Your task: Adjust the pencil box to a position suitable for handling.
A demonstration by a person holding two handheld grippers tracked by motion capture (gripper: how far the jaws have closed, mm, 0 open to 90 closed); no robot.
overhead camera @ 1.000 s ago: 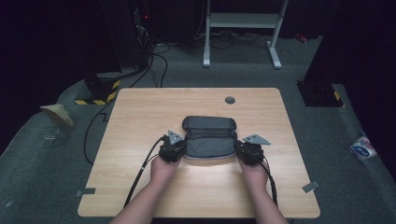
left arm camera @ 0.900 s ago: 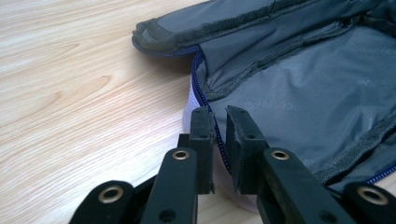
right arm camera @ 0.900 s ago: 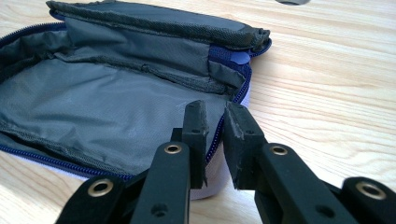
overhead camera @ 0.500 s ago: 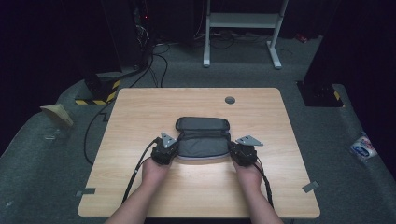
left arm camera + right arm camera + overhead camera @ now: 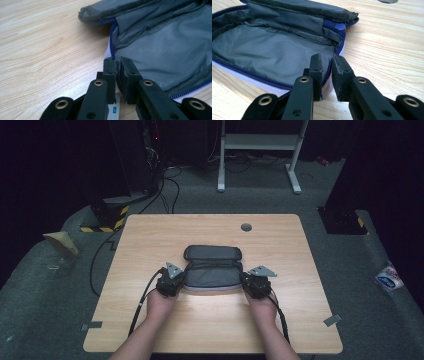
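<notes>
Grey pouch [image 5: 212, 270] lies mid-table [image 5: 150, 235], unzipped, lid flap folded back. Left gripper [image 5: 116, 65] clenched on its zipper edge at one end, right gripper [image 5: 327, 65] likewise at the other. Opening looks done; contents unseen.

One wooden table [image 5: 150, 330] fills the centre of the high view, and one grey zippered pouch [image 5: 212, 275] lies open on it at mid-frame. Two black grippers work at its ends: the left gripper [image 5: 178, 281] at the pouch's left edge, the right gripper [image 5: 247, 282] at its right edge. Two hands come in from the bottom edge, one per gripper. One round grommet [image 5: 246, 227] sits in the tabletop, upper centre. On the floor, two strips of tape, lower left [image 5: 91, 325] and lower right [image 5: 332, 320], and one white metal stand [image 5: 260, 142] at top centre.
</notes>
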